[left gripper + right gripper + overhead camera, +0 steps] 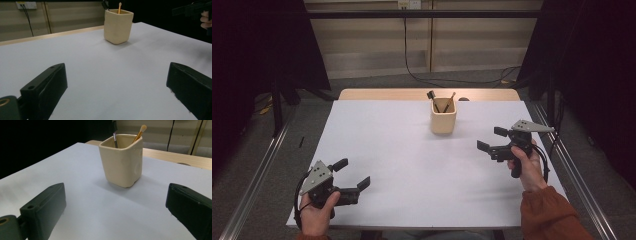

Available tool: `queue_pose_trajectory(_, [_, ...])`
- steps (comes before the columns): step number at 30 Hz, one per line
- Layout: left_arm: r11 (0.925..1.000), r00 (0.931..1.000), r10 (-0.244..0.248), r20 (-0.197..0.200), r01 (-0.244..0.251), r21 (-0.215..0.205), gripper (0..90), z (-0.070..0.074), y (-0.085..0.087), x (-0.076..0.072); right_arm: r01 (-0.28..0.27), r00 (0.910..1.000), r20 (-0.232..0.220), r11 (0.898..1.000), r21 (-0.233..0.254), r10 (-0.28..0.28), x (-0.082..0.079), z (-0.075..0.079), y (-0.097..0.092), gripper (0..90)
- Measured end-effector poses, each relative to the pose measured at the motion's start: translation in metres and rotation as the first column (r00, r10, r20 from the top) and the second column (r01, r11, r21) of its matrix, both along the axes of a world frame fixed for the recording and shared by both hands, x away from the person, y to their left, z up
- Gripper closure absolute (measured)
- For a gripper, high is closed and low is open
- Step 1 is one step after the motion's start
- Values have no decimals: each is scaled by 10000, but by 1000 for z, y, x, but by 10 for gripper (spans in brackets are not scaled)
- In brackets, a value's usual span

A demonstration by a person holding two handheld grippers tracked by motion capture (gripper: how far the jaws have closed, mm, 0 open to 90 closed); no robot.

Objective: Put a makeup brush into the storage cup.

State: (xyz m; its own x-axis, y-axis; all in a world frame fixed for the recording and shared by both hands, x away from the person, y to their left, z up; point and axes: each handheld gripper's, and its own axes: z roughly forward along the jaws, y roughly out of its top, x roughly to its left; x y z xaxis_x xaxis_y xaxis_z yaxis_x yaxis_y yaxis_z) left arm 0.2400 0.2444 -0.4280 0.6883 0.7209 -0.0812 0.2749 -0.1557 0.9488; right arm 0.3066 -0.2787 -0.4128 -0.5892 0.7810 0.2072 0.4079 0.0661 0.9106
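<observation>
Holding: you have a gripper in each hand above the white table top point(412, 165), and neither one carries or touches anything.
Left gripper point(353, 174): it sits at the near left corner of the table, aimed toward the far right; its jaws are spread wide with bare table between them.
Right gripper point(492, 139): it sits at the right side of the table, farther from you than the left one, pointing left; its jaws are likewise spread wide and hold nothing.
Cup point(443, 116): the cream square-sided cup stands upright at the far middle of the table, well apart from your left gripper and nearer your right one.
Cup contents: a dark-handled brush point(115, 138) and a wooden-handled brush point(140, 133) lean inside it, their upper ends sticking out above the rim.
Right gripper view: the cup stands ahead, centred between the jaws but beyond their tips.
Left gripper view: the cup point(118, 25) stands far ahead, with your right hand point(205, 20) at the upper right edge.
</observation>
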Motion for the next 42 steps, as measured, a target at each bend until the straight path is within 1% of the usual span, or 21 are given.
queue_pose_trajectory(2, [10000,10000,28,-13,-28,-35,31,0,0,-1,-17,10000,-49,10000,19,17,-4,2,-1,22])
queue_pose_trajectory(4, [10000,10000,36,11,-36,-37,31,0,0,-1,-31,10000,5,9999,-154,31,-8,4,-1,23])
queue_pose_trajectory(7, [9999,9999,116,35,-116,-46,31,1,2,-1,66,10000,5,9999,-123,-66,-14,4,-5,22])
queue_pose_trajectory(8, [9999,9999,140,23,-140,-56,31,0,2,-1,103,9999,38,9999,-107,-103,-16,3,-7,23])
queue_pose_trajectory(10, [9998,9998,190,14,-190,-84,31,0,3,-2,276,9996,42,9993,-237,-275,-20,0,-10,27])
queue_pose_trajectory(12, [9998,9998,193,16,-193,-69,31,0,3,-2,326,9994,-78,9993,-196,-328,-24,-4,-13,29])
queue_pose_trajectory(13, [9997,9997,225,12,-225,-135,31,0,4,-2,368,9993,-87,9992,-124,-369,-27,-5,-13,31])
queue_pose_trajectory(15, [9997,9997,237,28,-236,-109,31,0,6,-2,269,9996,-108,9996,-95,-270,-34,-5,-12,28])
queue_pose_trajectory(16, [9996,9996,264,19,-264,-127,31,0,6,-2,243,9997,-68,9995,-202,-245,-37,-5,-11,30])
queue_pose_trajectory(19, [9995,9996,285,7,-284,-143,31,0,6,-3,312,9994,-118,9991,-294,-315,-46,-8,-13,31])
queue_pose_trajectory(21, [9996,9997,261,12,-260,-87,31,0,7,-3,413,9990,-177,9987,-301,-418,-50,-12,-17,32])
queue_pose_trajectory(25, [9997,9997,227,6,-227,-108,31,0,7,-4,568,9978,-313,9978,-345,-579,-55,-17,-23,32])
queue_pose_trajectory(28, [9995,9996,283,-10,-283,-113,31,0,6,-6,613,9975,-348,9977,-290,-623,-59,-20,-26,31])
queue_pose_trajectory(31, [9996,9997,253,-22,-253,-92,31,-1,7,-7,605,9976,-321,9974,-389,-617,-65,-21,-27,30])
queue_pose_trajectory(33, [9996,9997,259,-33,-259,-120,31,-1,7,-7,621,9973,-364,9976,-318,-633,-71,-22,-29,30])
queue_pose_trajectory(36, [9997,9997,235,3,-235,-81,31,-1,7,-7,667,9972,-318,9972,-349,-678,-77,-23,-32,30])
queue_pose_trajectory(38, [9997,9997,236,16,-235,-97,31,-1,6,-8,804,9963,-289,9963,-288,-812,-79,-24,-34,30])
queue_pose_trajectory(39, [9998,9998,219,19,-219,-27,31,-1,6,-8,759,9967,-266,9969,-230,-765,-80,-25,-35,29])
queue_pose_trajectory(41, [9999,9999,150,66,-151,25,31,-1,3,-9,780,9967,-185,9965,-305,-786,-82,-26,-35,30])
queue_pose_trajectory(42, [9999,9998,146,96,-146,27,31,0,3,-9,734,9972,-156,9971,-207,-738,-83,-25,-36,28])
